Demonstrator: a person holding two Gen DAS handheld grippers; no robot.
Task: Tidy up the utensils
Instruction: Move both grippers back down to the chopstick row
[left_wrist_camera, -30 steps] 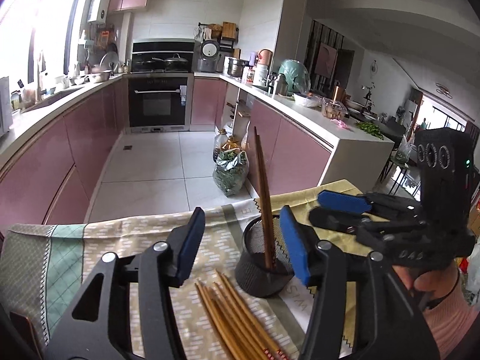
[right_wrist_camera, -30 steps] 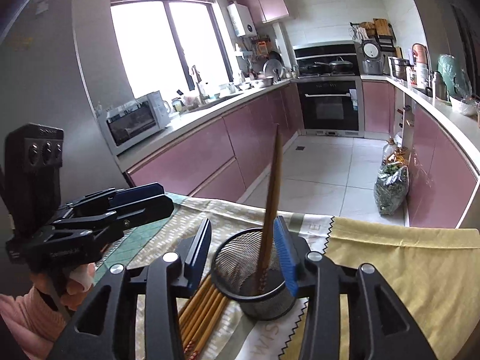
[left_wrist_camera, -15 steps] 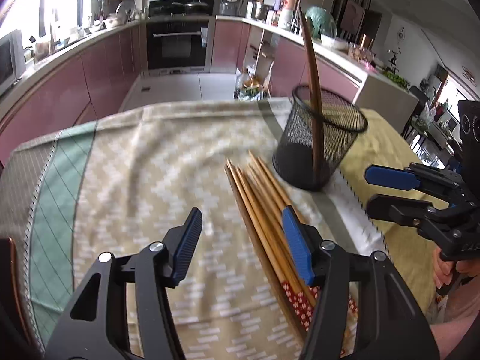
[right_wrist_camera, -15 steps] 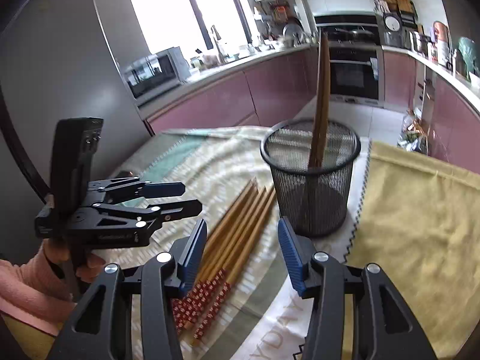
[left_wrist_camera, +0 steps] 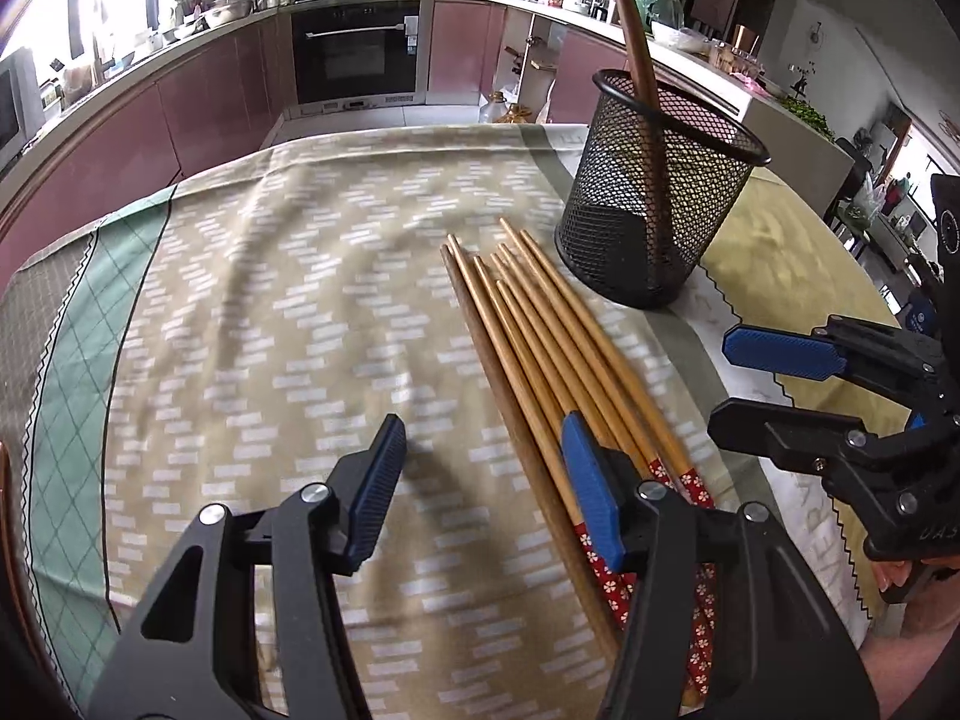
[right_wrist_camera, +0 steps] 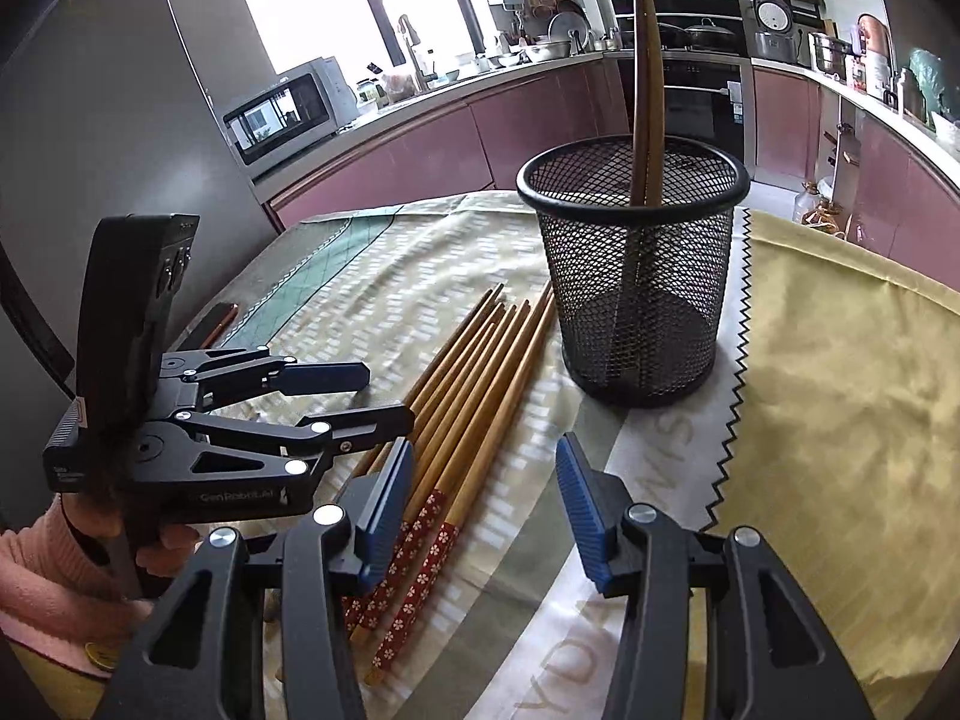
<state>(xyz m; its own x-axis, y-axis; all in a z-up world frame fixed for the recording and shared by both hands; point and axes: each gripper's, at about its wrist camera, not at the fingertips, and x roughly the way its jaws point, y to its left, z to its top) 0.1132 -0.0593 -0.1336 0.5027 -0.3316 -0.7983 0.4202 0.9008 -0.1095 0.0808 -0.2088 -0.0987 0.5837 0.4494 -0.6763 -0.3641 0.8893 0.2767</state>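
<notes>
Chopsticks (left_wrist_camera: 543, 354), about seven, are laid side by side on a patterned tablecloth (left_wrist_camera: 288, 276) in a kitchen with pink cabinets (right_wrist_camera: 420, 150); two more are stood in the black mesh holder (right_wrist_camera: 636, 276) just beside them. "GenRobot.AI" can be read on the left gripper (left_wrist_camera: 480, 474). Both its jaws and those of the right gripper (right_wrist_camera: 483, 492) are spread apart and nothing is held.

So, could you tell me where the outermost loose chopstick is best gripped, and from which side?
Grip its bare wooden shaft from above, jaws straddling it crosswise. It lies flat on the cloth, its left side clear, the other chopsticks tight against its right.
</notes>
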